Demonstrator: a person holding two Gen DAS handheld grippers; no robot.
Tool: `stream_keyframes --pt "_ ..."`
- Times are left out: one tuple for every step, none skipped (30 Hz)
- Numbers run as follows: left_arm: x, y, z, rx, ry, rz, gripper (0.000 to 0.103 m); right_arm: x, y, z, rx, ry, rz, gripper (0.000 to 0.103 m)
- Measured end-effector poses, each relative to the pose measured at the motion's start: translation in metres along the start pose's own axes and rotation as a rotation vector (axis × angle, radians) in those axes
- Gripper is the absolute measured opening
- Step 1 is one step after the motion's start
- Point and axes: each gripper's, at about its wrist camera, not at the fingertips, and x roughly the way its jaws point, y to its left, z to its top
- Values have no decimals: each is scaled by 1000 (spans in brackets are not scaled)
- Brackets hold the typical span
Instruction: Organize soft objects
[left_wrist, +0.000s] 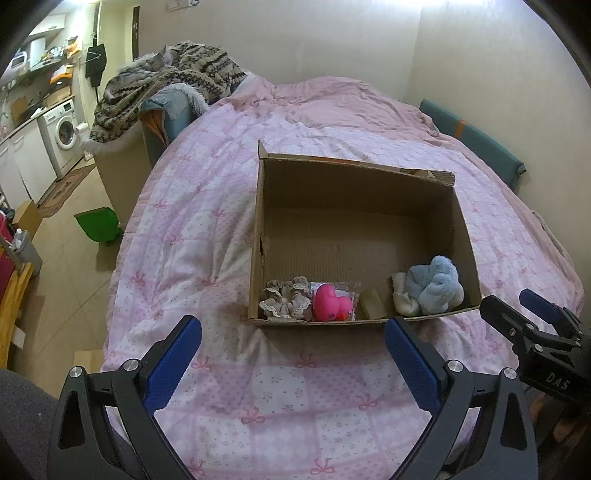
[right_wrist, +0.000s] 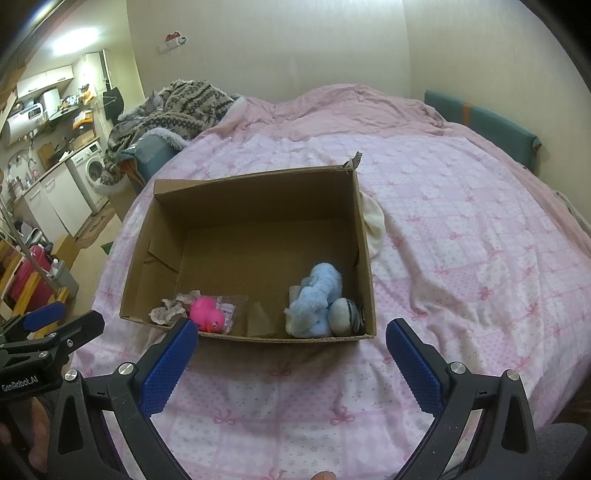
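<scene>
Both grippers hover over the near edge of the bed, jaws spread wide, nothing between them — left gripper and right gripper released.

Open cardboard box sits mid-bed on the pink quilt. Contents all lie along the box's near wall:
- near-left corner: lace scrunchie
- just right of it, touching: pink duck, lying on a clear wrapper
- middle of near wall: a tan folded piece, cannot tell what
- near-right corner: blue plush with a cream cloth against its left side
- right wrist view also shows a grey striped ball pressed between plush and the right wall.

Outside the box — a cream cloth disc on the quilt, touching the box's right wall near its far corner.

Far-left corner of the bed: patterned knit blanket, heaped.
</scene>
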Motion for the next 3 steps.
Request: stream_keyframes --pt "0 0 0 -2 -1 1 99 0 -1 0 2 0 1 103" --pt "0 0 -1 -2 2 3 99 0 -1 0 3 1 1 103" --pt "0 0 -1 -2 5 1 99 0 -1 0 3 2 1 103"
